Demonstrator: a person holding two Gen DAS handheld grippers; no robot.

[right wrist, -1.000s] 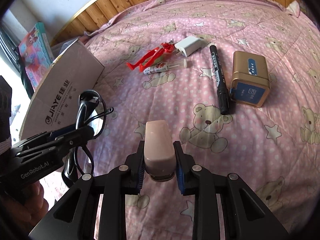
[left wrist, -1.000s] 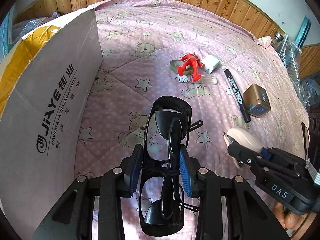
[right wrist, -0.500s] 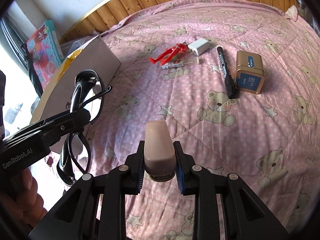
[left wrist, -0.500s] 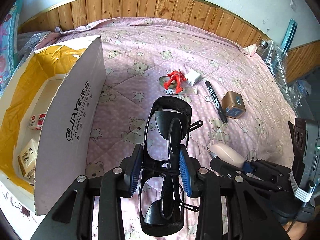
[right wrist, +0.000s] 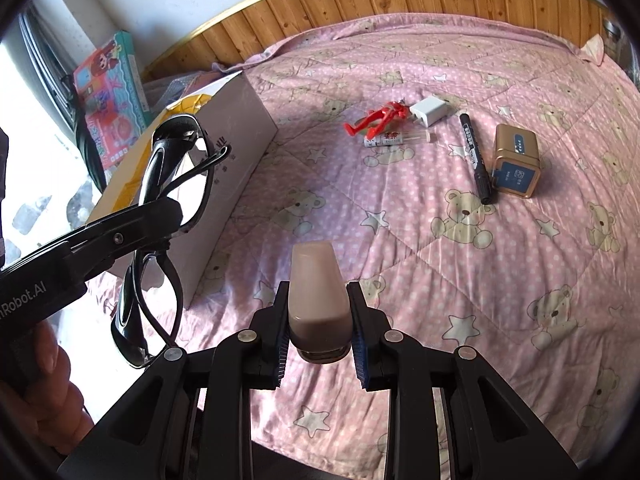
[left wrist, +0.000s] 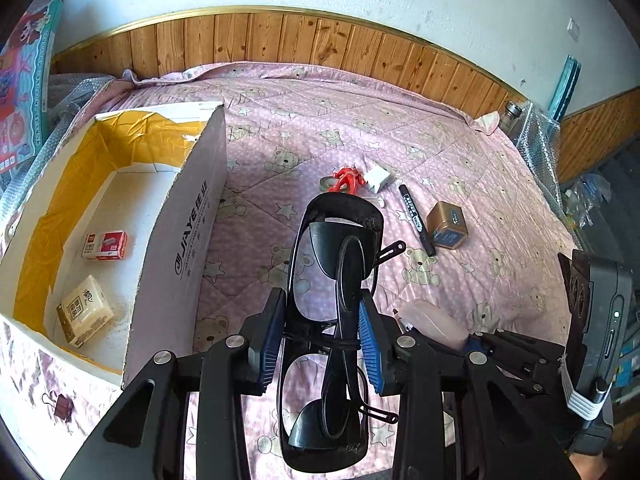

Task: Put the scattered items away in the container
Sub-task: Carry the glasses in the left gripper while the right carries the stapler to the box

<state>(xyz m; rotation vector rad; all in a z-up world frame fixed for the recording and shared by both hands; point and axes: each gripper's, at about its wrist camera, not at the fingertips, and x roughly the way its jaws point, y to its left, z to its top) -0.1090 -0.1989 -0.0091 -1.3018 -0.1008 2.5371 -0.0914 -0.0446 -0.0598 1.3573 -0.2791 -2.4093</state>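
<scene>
Item held, left: my left gripper is clamped on the black glasses, glossy plastic, temples folded, their long axis running straight out along the fingers toward 12 o'clock. Item held, right: my right gripper is pressed shut on a pink case, smooth, rounded, matte; what it contains I cannot tell from this view. Destination: the cardboard box, open-topped, white-faced with yellow tape lining, lies at 10 o'clock from the left gripper and near it, so I judge the left goes in first; from the right gripper it lies at 10 to 11 o'clock, farther off, beyond the left tool. Already inside: two small cartons. Not yet collected, on the quilted pink bedspread at 1 o'clock: red figure, white charger, black marker, gold tin.
</scene>
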